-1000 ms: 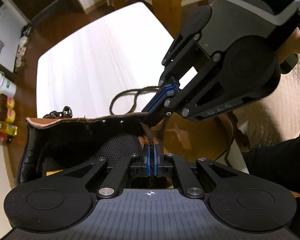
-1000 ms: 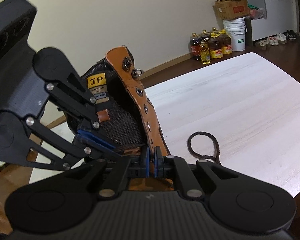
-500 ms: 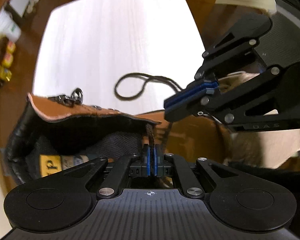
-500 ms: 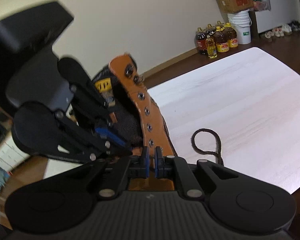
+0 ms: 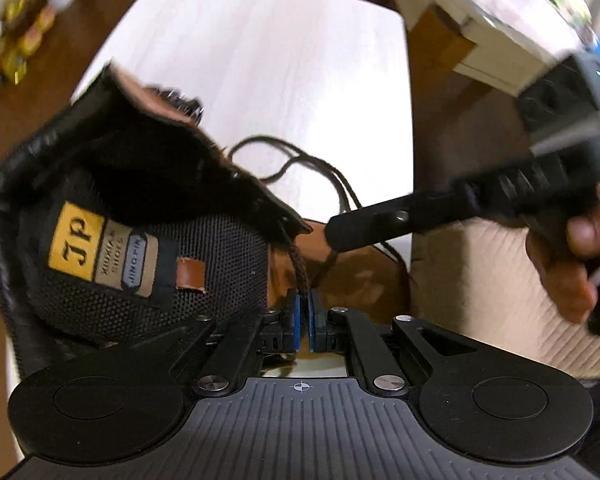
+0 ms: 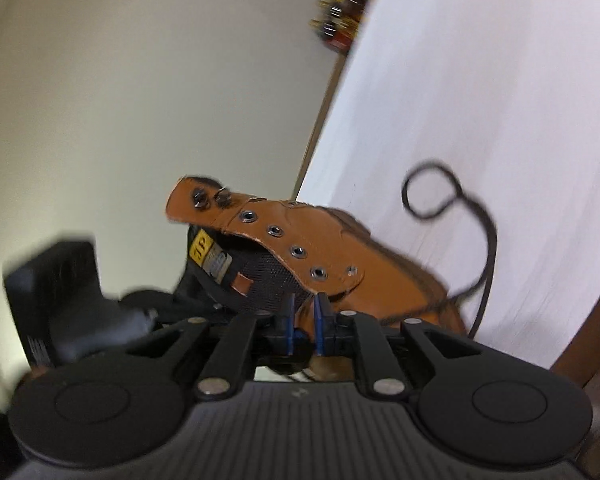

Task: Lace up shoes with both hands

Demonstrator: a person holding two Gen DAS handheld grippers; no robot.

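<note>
Left fingers point(image 5: 304, 308) clamped on lace point(image 5: 300, 268); right fingers point(image 6: 303, 312) opening, empty; boot point(image 6: 300, 240) on table point(image 6: 500, 100).

Bright, motion-blurred (fisheye-warped edges), glaring table point(image 5: 260, 60)

One tan boot point(image 6: 332, 240), one dark lace point(image 6: 488, 236), five round eyelets point(image 6: 296, 251) down its flap, two hooks point(image 6: 210, 198), two grippers point(image 5: 303, 312) point(image 6: 303, 314).

The left wrist camera looks steeply down, close over the boot point(image 5: 148, 248) and white table point(image 5: 260, 60), while the right wrist camera, rolled sideways, views the same boot point(image 6: 300, 240) and table point(image 6: 500, 100) from close beside.
</note>
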